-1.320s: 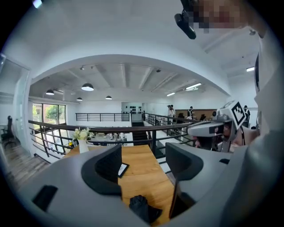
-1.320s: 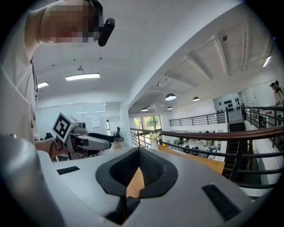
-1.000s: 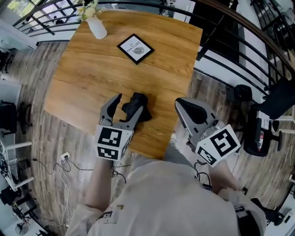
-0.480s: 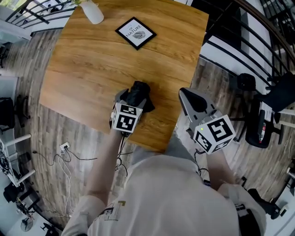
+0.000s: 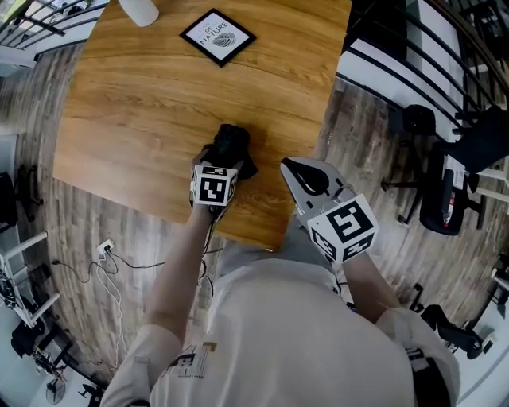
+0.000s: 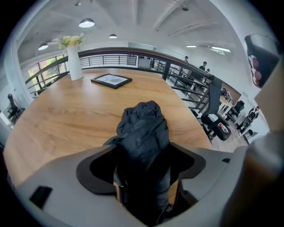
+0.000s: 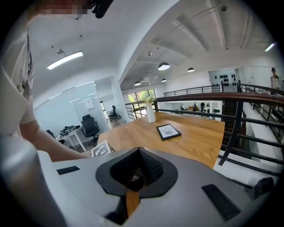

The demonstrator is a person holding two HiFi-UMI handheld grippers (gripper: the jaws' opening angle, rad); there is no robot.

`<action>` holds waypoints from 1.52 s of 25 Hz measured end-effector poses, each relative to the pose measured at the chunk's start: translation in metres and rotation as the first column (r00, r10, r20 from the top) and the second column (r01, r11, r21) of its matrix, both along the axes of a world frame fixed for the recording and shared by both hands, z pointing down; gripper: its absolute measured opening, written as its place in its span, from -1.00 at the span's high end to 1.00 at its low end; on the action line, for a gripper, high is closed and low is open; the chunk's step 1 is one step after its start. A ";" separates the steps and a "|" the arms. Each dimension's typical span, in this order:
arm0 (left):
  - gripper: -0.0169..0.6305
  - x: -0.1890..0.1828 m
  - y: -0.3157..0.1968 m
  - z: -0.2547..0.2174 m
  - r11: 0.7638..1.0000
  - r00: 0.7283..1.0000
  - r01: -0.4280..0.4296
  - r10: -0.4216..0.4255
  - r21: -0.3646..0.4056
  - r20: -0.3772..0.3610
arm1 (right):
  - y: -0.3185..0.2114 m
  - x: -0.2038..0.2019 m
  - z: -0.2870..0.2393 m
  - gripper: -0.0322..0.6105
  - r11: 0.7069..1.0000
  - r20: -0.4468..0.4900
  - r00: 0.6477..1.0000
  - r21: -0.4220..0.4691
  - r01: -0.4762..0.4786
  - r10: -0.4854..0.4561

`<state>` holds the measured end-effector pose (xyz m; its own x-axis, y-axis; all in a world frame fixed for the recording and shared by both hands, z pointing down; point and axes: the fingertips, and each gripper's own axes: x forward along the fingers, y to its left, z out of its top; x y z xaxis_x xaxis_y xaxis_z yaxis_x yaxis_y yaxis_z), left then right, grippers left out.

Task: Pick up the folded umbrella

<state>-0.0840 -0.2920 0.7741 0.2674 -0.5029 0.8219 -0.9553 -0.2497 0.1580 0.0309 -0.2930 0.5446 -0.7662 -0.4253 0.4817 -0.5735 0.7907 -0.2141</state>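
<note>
While its two jaws are spreading apart, the left claw (image 5: 221,164) points steeply down at the worktop (image 5: 143,119) with the umbrella (image 6: 143,128) standing between them. That umbrella is black, folded into a rumpled, stubby bundle, and it lies on the pale wooden worktop close to the near edge, roughly midway along it. From the left claw's own camera the dark fabric fills the middle of the gap, with open space to either side of its upper part, so the claw is released rather than clamped. A cube (image 5: 213,187) with black and white square markers sits on the back of this claw, above a bare forearm.

To the right, the right claw (image 5: 288,164) is clenched with nothing in it, its jaw tips meeting in a point. It hovers just off the worktop's near right corner, over the plank floor (image 5: 358,143).

At the worktop's far side lies a small black picture frame (image 5: 217,36), and a white vase (image 5: 139,9) stands at the far left corner.
</note>
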 end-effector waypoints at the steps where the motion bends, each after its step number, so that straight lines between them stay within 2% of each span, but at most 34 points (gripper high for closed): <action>1: -0.17 0.000 0.001 0.007 1.000 1.000 0.000 0.000 -0.025 0.005 | 0.002 -0.001 0.001 0.81 1.000 0.001 1.000 -0.008 0.000 0.000; 4: -0.18 -0.002 0.007 0.031 0.997 0.998 -0.018 0.023 -0.079 0.060 | 0.009 -0.001 0.003 0.81 1.000 0.002 1.000 -0.020 -0.002 0.002; 7: -0.18 -0.004 0.006 0.031 0.997 0.997 -0.022 0.028 -0.077 0.073 | 0.018 0.003 0.002 0.81 1.000 -0.005 1.000 -0.024 -0.001 0.001; 8: -0.10 -0.005 0.006 0.028 0.997 0.997 -0.022 0.027 -0.076 0.067 | 0.021 0.004 0.002 0.81 1.000 -0.009 1.000 -0.026 0.000 0.000; 10: 0.03 -0.009 0.008 0.017 0.995 1.000 -0.002 0.005 -0.095 0.025 | 0.028 0.006 0.000 0.81 1.000 -0.013 1.000 -0.028 0.005 -0.006; 14: 0.08 0.003 0.018 -0.007 0.987 0.982 0.077 -0.099 -0.140 -0.158 | 0.035 0.017 -0.010 0.81 1.000 -0.002 1.000 -0.010 0.008 -0.008; 20: 0.09 0.015 0.019 -0.098 0.998 0.967 0.056 -0.050 0.014 -0.249 | 0.033 0.015 -0.053 0.81 0.996 0.010 1.000 0.086 0.018 -0.019; 22: 0.09 0.010 0.016 -0.140 0.994 0.970 0.055 -0.030 0.094 -0.242 | 0.034 0.011 -0.077 0.81 0.989 0.003 0.999 0.142 0.043 -0.043; 24: 0.09 0.002 0.012 -0.185 0.981 0.979 0.048 -0.009 0.187 -0.204 | 0.038 0.005 -0.107 0.81 0.975 0.009 0.997 0.211 0.073 -0.077; 27: 0.09 -0.011 0.008 -0.248 0.949 0.986 0.038 0.014 0.313 -0.163 | 0.043 -0.002 -0.156 0.81 0.948 0.040 0.993 0.304 0.092 -0.109; 30: 0.09 -0.025 0.008 -0.310 0.901 0.986 0.057 0.015 0.430 -0.163 | 0.047 -0.005 -0.206 0.81 0.936 0.135 0.981 0.343 0.082 -0.136; 33: 0.09 -0.037 0.014 -0.372 0.833 0.989 0.072 0.012 0.549 -0.149 | 0.051 -0.003 -0.253 0.81 0.919 0.219 0.964 0.389 0.056 -0.151; 38: 0.09 -0.051 0.039 -0.457 0.697 0.993 0.088 -0.002 0.712 -0.121 | 0.060 0.009 -0.303 0.81 0.859 0.231 0.961 0.512 0.011 -0.150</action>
<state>-0.1352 -0.2525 0.3173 0.2889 -0.9406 0.1782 -0.9573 -0.2851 0.0472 0.0397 -0.2327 0.2411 -0.8737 -0.4865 0.0044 -0.4839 0.8699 0.0951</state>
